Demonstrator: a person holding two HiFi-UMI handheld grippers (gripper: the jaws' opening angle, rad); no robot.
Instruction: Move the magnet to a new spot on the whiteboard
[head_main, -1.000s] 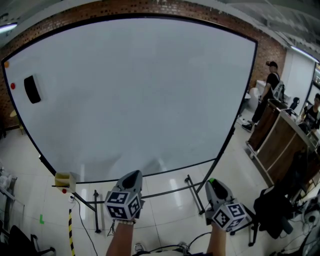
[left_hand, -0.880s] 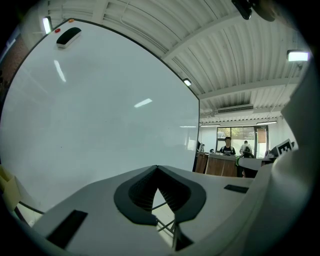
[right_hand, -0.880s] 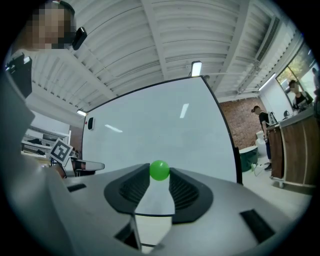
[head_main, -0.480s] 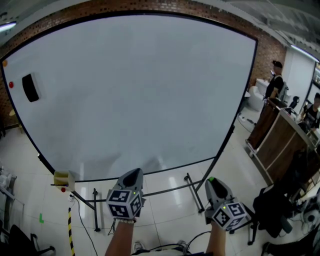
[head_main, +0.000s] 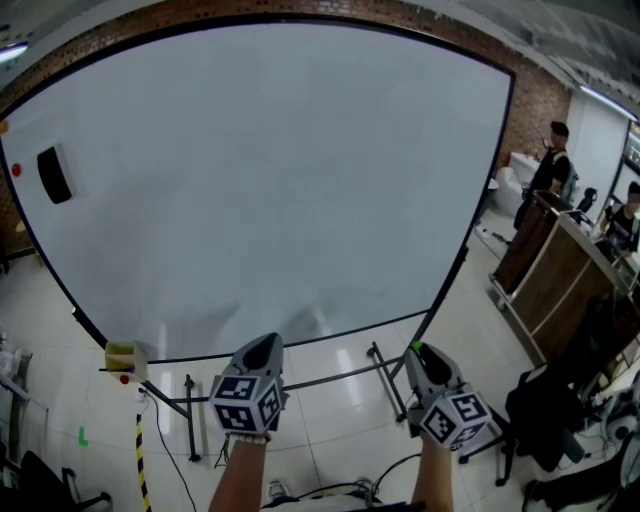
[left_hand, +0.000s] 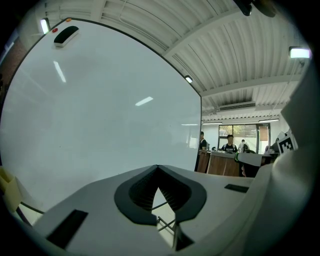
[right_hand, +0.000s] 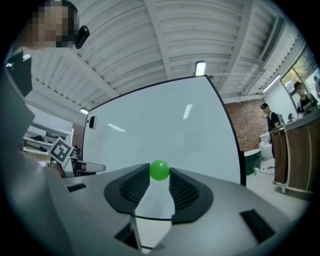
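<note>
Magnet (right_hand: 159, 170): a small, glossy green ball pinched between the jaw tips of the right gripper (right_hand: 159, 173), held low, off the whiteboard (head_main: 280, 170) and near its lower right corner. In the head view it shows only as a green fleck at that gripper's tip; its sides are covered by the dark pads. The left gripper (left_hand: 158, 167) has its jaws together with nothing between them. On the board's upper left are a black eraser (head_main: 53, 174) and a red dot (head_main: 15, 170), too small to identify. A yellow box (head_main: 123, 355) sits at its lower left corner. At the right, a person (head_main: 550, 165) stands beside a wooden surface (head_main: 560, 280).
</note>
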